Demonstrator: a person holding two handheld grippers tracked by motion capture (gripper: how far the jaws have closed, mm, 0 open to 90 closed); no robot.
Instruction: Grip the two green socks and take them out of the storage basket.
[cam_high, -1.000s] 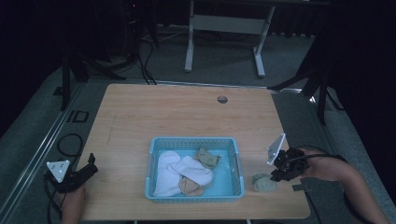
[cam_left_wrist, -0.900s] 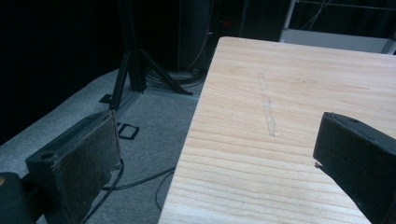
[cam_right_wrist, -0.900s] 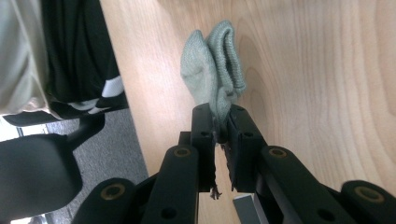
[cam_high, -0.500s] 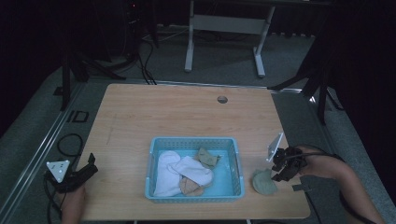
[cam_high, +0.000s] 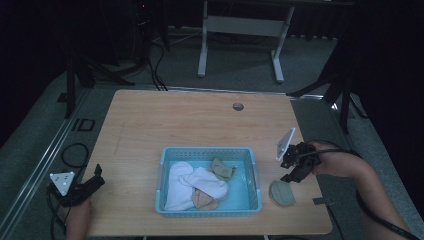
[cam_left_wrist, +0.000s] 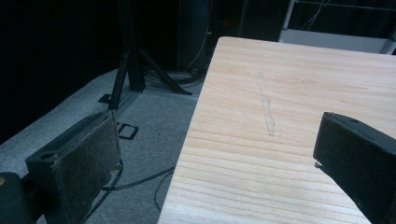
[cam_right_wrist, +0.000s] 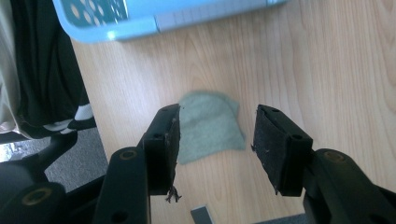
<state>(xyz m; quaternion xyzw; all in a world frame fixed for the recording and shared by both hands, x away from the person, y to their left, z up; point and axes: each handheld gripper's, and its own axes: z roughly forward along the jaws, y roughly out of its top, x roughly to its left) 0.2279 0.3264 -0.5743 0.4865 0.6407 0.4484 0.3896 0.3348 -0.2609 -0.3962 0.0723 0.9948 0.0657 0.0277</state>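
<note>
Worktop (cam_high: 150, 125) of pale wood carries a blue basket (cam_high: 252, 172) of socks just left of the right hand-held gripper (cam_high: 295, 167); no readable writing shows anywhere. Grey-green sock (cam_right_wrist: 208, 126) lies flat on the wood right below that gripper's jaws, which a second ago pinched it and have just been opening; now they stand apart, lifted clear, the sock between but untouched. Left hand-held gripper (cam_high: 82, 190) rests at the worktop's edge, unmoved, jaws wide with nothing in them.

Grey-green sock (cam_high: 283, 193) — light-blue basket (cam_high: 208, 211).
</note>
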